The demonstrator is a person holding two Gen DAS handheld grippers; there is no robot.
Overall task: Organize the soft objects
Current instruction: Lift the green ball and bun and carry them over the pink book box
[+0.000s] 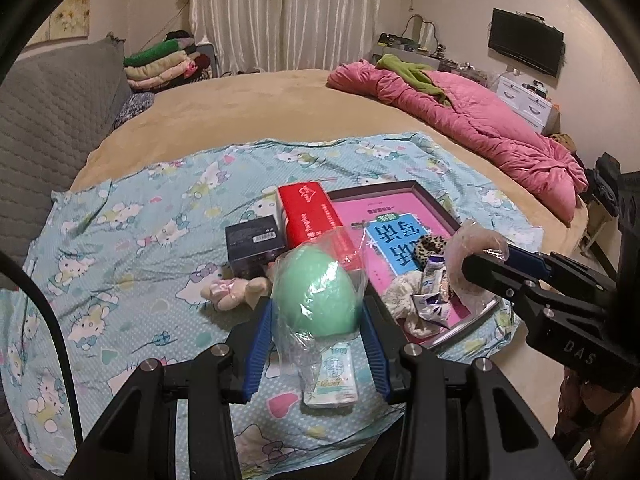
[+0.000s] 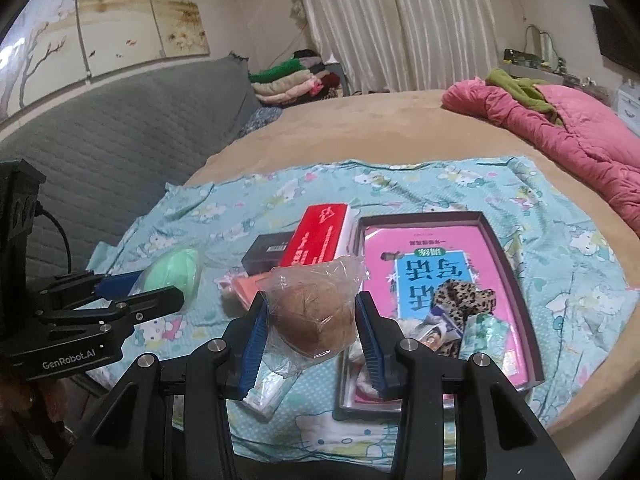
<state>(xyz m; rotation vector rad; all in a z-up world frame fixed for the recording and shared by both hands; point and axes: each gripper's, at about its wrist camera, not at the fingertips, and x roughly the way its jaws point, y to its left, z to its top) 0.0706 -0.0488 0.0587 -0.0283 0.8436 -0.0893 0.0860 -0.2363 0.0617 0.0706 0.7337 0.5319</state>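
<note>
My left gripper [image 1: 318,310] is shut on a green sponge ball in clear plastic wrap [image 1: 318,294] and holds it above the Hello Kitty cloth [image 1: 132,248]. It also shows in the right wrist view [image 2: 176,272]. My right gripper [image 2: 310,318] is shut on a brown sponge ball in plastic wrap [image 2: 314,320], held just left of the shallow box lid [image 2: 516,256]. The lid holds a leopard-print scrunchie [image 2: 464,296], a lace item and small packets. A small plush toy [image 1: 232,292] lies on the cloth.
A red box [image 1: 312,216] and a dark box [image 1: 254,244] lie beside the lid. A tissue pack [image 1: 334,376] lies under the left gripper. A pink quilt [image 1: 480,120] lies at the right. A grey headboard [image 1: 48,128] stands at the left.
</note>
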